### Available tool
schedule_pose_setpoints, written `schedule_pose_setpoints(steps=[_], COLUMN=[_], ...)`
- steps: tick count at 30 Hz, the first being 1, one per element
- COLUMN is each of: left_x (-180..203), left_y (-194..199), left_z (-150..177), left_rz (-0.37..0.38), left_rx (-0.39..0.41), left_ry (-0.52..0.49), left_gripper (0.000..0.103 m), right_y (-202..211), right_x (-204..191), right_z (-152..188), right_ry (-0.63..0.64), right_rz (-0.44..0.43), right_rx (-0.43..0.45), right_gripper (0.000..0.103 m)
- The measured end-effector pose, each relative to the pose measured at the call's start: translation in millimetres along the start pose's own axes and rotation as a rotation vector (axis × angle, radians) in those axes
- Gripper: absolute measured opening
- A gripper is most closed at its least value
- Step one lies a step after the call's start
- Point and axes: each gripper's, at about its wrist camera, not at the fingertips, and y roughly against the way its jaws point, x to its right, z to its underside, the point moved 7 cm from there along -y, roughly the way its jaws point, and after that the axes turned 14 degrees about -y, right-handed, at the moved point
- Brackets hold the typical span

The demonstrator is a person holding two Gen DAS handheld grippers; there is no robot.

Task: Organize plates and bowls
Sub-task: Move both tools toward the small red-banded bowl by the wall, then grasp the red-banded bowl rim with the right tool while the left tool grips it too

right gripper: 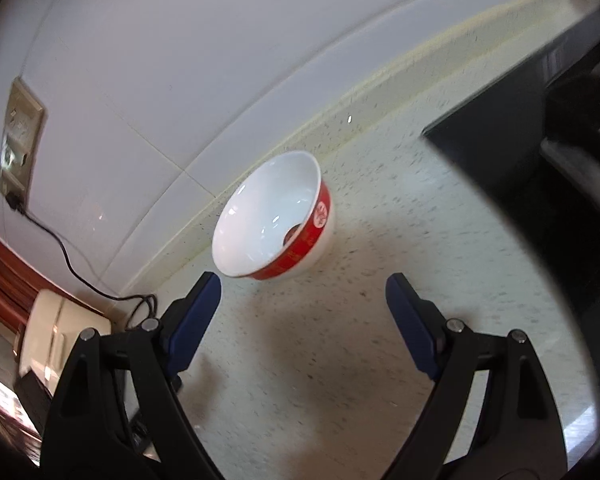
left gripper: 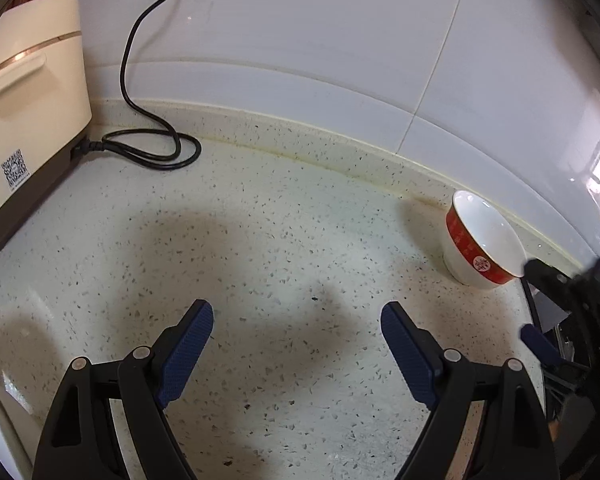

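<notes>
Right wrist view: we see the white ceramic bowl with a red patterned band (right gripper: 274, 216) standing upright on the speckled cream stone surface (right gripper: 400, 240), near the white tiled wall (right gripper: 180, 60); its white interior appears empty. The right tongs (right gripper: 303, 296) hover just before it, blue pads spread wide, gripping nothing. Left wrist view: the left tongs (left gripper: 297, 322) are likewise wide open over bare surface, the bowl well off to their right; a cream rice cooker (left gripper: 28, 112) with a black power cord (left gripper: 148, 92) stands at left.
</notes>
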Motion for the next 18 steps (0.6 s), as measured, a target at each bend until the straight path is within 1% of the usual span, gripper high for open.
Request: schedule_pose_setpoints(steps=[4, 7, 9, 10, 12, 13, 14, 15, 17, 18], left_x=[-3, -7, -7, -7, -5, -5, -4, -4, 0, 3], left_y=[-1, 1, 0, -2, -5, -5, -6, -7, -9, -11], left_z=[1, -1, -1, 0, 1, 1, 2, 1, 1, 1], left_rz=[0.024, 0.036, 0.045, 0.053, 0.071, 0.075, 0.08, 0.085, 0.105, 0.121], left_rx=[-0.011, -0.004, -0.008, -0.014, -0.03, -0.033, -0.036, -0.038, -0.047, -0.054], left_ry=[0.025, 0.046, 0.054, 0.055, 0.064, 0.065, 0.063, 0.059, 0.05, 0.045], left_gripper=[0.087, 0.087, 0.087, 0.087, 0.087, 0.087, 0.087, 0.087, 0.087, 0.087], right_y=[-22, -36, -43, -47, -51, -52, -53, -54, -51, -51], right_x=[-4, -10, -12, -14, -14, -13, -13, -11, -10, -11], right_z=[1, 0, 0, 0, -1, -2, -4, -5, -4, -3], right_ry=[-0.054, -0.096, -0.125, -0.138, -0.168, -0.181, -0.188, -0.192, -0.176, -0.145], right_rz=[0.027, 0.026, 0.036, 0.045, 0.052, 0.06, 0.067, 0.092, 0.124, 0.14], right_rx=[-0.04, -0.062, -0.073, -0.086, -0.102, -0.105, -0.106, -0.109, -0.12, -0.13], right_gripper=[0.086, 0.086, 0.077, 0.075, 0.063, 0.059, 0.048, 0.04, 0.033, 0.029])
